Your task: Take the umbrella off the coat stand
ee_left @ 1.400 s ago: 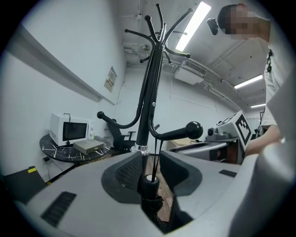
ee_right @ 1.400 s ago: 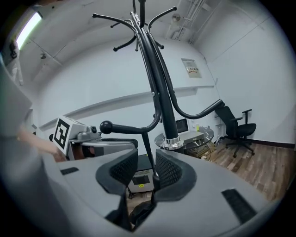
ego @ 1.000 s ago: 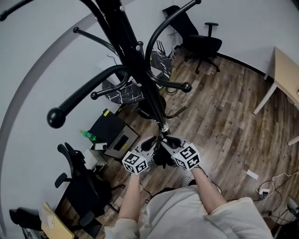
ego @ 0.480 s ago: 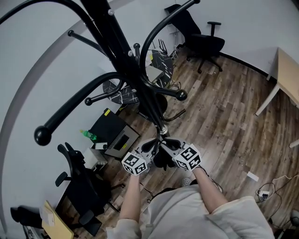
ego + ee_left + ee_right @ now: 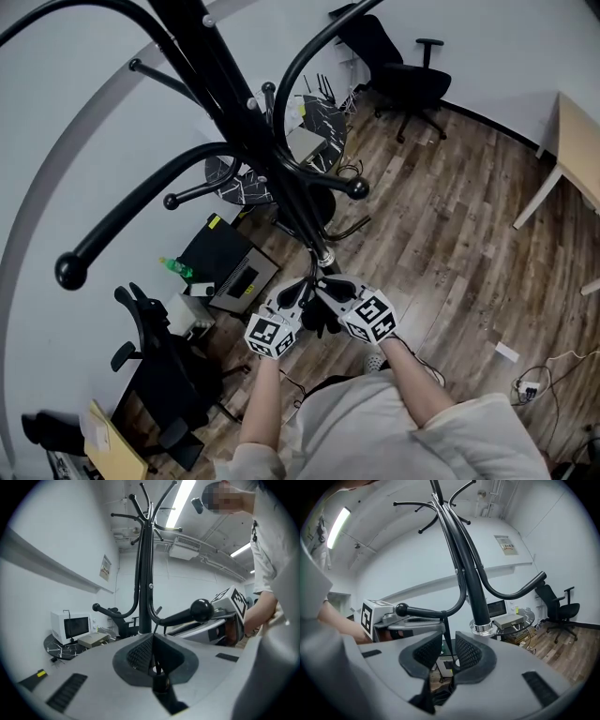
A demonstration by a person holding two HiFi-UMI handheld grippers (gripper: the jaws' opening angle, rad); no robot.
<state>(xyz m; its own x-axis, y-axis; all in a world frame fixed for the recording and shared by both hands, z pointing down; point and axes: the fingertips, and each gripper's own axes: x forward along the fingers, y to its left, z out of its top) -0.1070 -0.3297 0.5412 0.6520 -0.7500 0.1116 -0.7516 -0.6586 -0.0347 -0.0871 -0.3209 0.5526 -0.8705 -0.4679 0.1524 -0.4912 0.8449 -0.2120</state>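
The black coat stand (image 5: 281, 178) rises right in front of me. A thin black strap (image 5: 446, 634) hangs from its low ball-tipped hook (image 5: 401, 609), and the dark folded umbrella (image 5: 319, 321) shows below both grippers. My left gripper (image 5: 298, 291) is at the pole's foot, its jaws shut on the strap (image 5: 155, 644). My right gripper (image 5: 328, 289) faces it from the other side. Its jaws have just narrowed and then eased slightly wider, and they stand apart with the strap hanging free in the gap. Most of the umbrella is hidden by the grippers.
A round marble table (image 5: 319, 131) with a microwave (image 5: 70, 625) stands behind the stand. A black box (image 5: 230, 272) lies on the floor at left, near an office chair (image 5: 159, 375). Another chair (image 5: 398, 75) is at the back, a wooden table (image 5: 577, 159) right, floor cables (image 5: 534, 380) lower right.
The left gripper's jaws have come together on the strap. Both grippers sit slightly lower and further left in the head view; the right jaws have narrowed.
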